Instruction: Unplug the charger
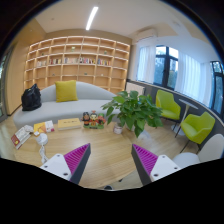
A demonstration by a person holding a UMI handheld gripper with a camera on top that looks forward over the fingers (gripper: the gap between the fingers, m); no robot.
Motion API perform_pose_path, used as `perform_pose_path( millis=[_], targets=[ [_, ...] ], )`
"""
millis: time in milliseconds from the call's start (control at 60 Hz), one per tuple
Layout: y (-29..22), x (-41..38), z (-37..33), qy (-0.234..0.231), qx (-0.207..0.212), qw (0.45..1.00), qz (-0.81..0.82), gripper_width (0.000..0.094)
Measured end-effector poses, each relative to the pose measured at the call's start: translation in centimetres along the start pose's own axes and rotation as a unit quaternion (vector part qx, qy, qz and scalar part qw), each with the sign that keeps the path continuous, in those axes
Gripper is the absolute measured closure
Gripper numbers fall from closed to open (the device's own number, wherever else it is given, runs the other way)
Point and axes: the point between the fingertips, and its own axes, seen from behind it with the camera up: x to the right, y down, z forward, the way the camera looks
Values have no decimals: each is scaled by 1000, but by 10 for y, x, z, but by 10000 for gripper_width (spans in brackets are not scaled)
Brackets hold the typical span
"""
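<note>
Frankly, no charger, plug or socket shows anywhere in view, so where the task's thing sits cannot be told; it may be low, behind furniture, or off to a side. The step in hand, by my reading, is search and approach, not yet a grasp.

The gripper [112,160] is held high over the floor, fingers spread wide apart with nothing between them; the purple pads [76,158] face each other across bare air.

To do this well: sweep the view down along wall bases and table edges, find the plug first, then come in square to it and pull straight out, not at an angle.

Surroundings, near to far. A leafy potted plant [132,108] stands just ahead, slightly right. Left of it a low table [60,126] carries small items, too small to name. Far left, a white sofa [70,100] with a yellow cushion [66,91] and a dark bag [31,98]. Behind it, a wooden bookshelf [80,62] fills the far wall. Right: green chairs [197,126] near tall windows [166,62].

Open wooden floor [100,150] lies near and centre, giving good room. The plant's leaves and the table edge are the snag points.
</note>
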Motion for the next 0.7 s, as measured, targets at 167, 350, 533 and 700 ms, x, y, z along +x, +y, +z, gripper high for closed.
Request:
perform_pose_path(
  millis=[167,350,533,700],
  targets=[
    [31,-15,10,3,-16,1000,-11,83],
    [103,-87,8,-48,-47,998,-13,86],
    [159,-239,11,-159,-70,985,-8,85],
    [141,-362,38,-217,-25,976,-24,83]
  ],
)
